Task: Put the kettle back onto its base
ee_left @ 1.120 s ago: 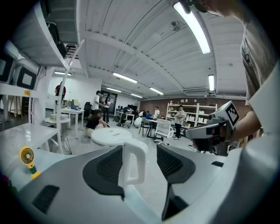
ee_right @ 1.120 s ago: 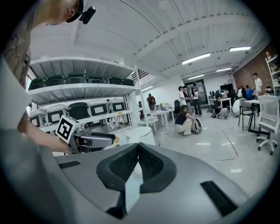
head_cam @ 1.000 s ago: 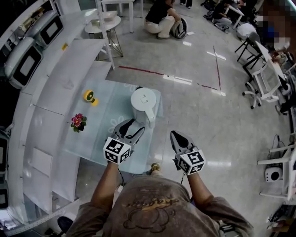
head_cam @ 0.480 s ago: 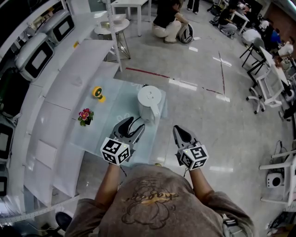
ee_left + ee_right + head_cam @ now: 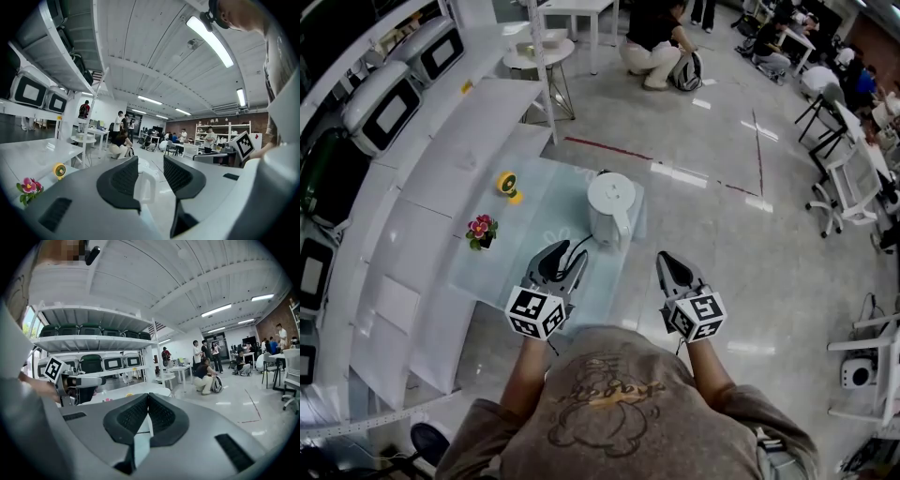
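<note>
The kettle [image 5: 610,208] probably sits on its hidden base already. Keep the left gripper [image 5: 563,256], jaws apart, just narrowing, holding nothing, off the handle; the right gripper [image 5: 668,261] is closed, empty

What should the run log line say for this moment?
kettle: upright on table, unheld | left tool: open, jaws just been closing, nothing between | right tool: shut, empty

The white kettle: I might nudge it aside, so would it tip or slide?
The kettle looks tall for its footprint, so a high push would probably tip it. Pushed low, it may slide on the glossy glass table. Its side handle likely makes a lift hang off-centre.
</note>
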Tool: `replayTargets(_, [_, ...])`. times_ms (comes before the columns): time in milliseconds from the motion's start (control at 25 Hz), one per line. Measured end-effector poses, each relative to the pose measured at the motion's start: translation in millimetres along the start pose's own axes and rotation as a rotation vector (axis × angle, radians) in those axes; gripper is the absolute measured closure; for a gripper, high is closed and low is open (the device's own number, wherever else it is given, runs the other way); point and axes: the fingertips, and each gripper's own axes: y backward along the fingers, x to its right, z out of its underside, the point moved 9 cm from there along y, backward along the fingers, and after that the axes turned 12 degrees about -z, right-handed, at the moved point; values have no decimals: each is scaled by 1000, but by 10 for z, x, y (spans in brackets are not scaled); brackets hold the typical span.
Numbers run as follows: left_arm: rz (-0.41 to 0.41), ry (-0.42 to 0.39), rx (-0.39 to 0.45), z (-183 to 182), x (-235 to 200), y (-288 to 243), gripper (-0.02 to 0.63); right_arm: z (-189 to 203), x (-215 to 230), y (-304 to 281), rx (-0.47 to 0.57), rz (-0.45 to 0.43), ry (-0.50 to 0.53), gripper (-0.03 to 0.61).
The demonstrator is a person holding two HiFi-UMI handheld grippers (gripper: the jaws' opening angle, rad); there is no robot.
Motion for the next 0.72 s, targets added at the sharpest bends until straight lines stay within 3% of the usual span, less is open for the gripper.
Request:
replayTargets(400, [-47,-16,21,31,-10,18,562,56,27,-31,-5,-6,-10,577])
replayTargets(720, [-83,-8,32,69,-25,-4,592,69,77,-12,-10,22,1,577])
